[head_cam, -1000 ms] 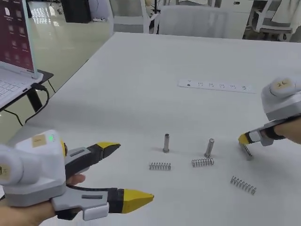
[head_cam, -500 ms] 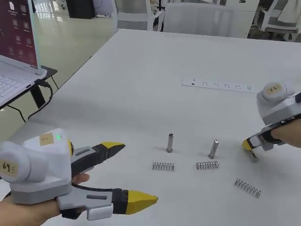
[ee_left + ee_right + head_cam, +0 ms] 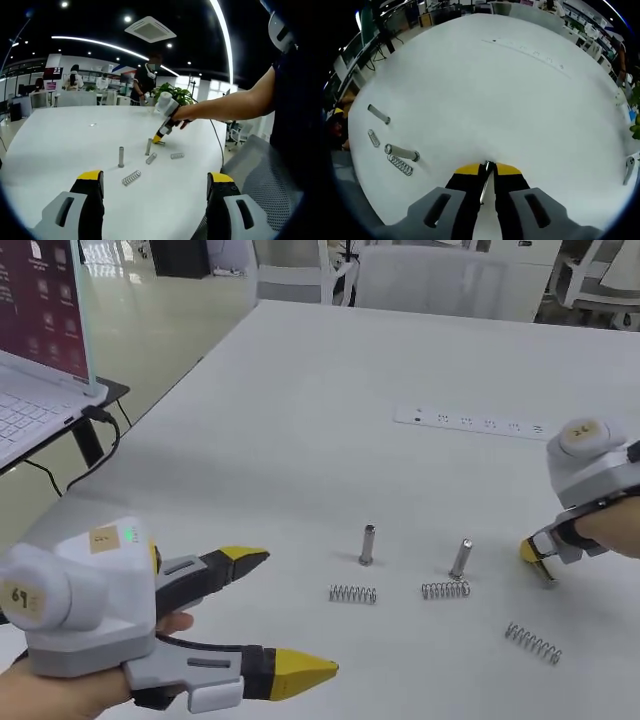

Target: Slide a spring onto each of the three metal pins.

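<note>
Two metal pins (image 3: 367, 543) (image 3: 461, 558) stand upright on the white table (image 3: 300, 440). A spring (image 3: 352, 593) lies in front of the left pin. A second spring (image 3: 445, 589) lies by the right pin, and a third spring (image 3: 532, 642) lies farther right. My right gripper (image 3: 535, 552) is shut on the third pin (image 3: 546, 572), which is tilted with its lower end at the tabletop. That pin (image 3: 484, 186) shows between the shut jaws of my right gripper (image 3: 487, 167). My left gripper (image 3: 295, 615) hangs open at the near left, holding nothing.
A white power strip (image 3: 470, 423) lies across the far side of the table. An open laptop (image 3: 40, 350) sits on a side stand at the left. Office chairs (image 3: 440, 280) stand beyond the far edge. People stand in the background (image 3: 147, 82).
The head camera has drifted, shifting the whole picture. My right gripper stays shut on the pin at about the same spot. My left gripper is still open.
</note>
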The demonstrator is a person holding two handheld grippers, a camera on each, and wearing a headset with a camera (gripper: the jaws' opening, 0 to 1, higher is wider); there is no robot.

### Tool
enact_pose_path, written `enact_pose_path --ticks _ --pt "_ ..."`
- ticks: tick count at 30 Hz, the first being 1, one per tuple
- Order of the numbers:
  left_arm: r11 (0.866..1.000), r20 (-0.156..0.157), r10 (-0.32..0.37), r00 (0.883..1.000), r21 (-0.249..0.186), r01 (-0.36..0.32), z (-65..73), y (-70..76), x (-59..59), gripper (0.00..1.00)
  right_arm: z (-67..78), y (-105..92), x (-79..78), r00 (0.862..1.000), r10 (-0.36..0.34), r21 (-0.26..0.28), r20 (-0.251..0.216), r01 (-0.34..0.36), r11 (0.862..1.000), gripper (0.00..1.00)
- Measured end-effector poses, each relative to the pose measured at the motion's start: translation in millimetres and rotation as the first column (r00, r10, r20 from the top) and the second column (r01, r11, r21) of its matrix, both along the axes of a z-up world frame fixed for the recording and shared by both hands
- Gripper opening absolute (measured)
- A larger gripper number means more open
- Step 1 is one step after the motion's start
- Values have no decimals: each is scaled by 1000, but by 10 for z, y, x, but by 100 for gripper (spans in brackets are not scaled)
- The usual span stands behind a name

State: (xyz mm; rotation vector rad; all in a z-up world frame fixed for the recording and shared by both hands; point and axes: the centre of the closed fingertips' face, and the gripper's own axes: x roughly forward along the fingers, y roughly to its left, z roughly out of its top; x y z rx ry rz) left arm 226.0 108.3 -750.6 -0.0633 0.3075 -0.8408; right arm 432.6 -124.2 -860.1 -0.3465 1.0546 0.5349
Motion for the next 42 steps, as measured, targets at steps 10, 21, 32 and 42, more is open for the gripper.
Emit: enact_pose_path --ticks 10,21,32,42 --pt "1000 11 -2 1000 0 2 29 -1 18 81 66 -54 -31 999 -37 25 5 37 999 5" --pt "1000 17 -31 999 2 31 39 -98 5 81 355 -77 -264 996 -37 73 83 31 997 6" --pt "999 20 -45 999 5 45 45 -127 -10 81 490 -15 -516 990 -23 100 140 8 995 5" --pt "999 21 -50 999 6 50 47 -134 -10 81 460 -22 -540 992 -19 98 128 6 995 5"
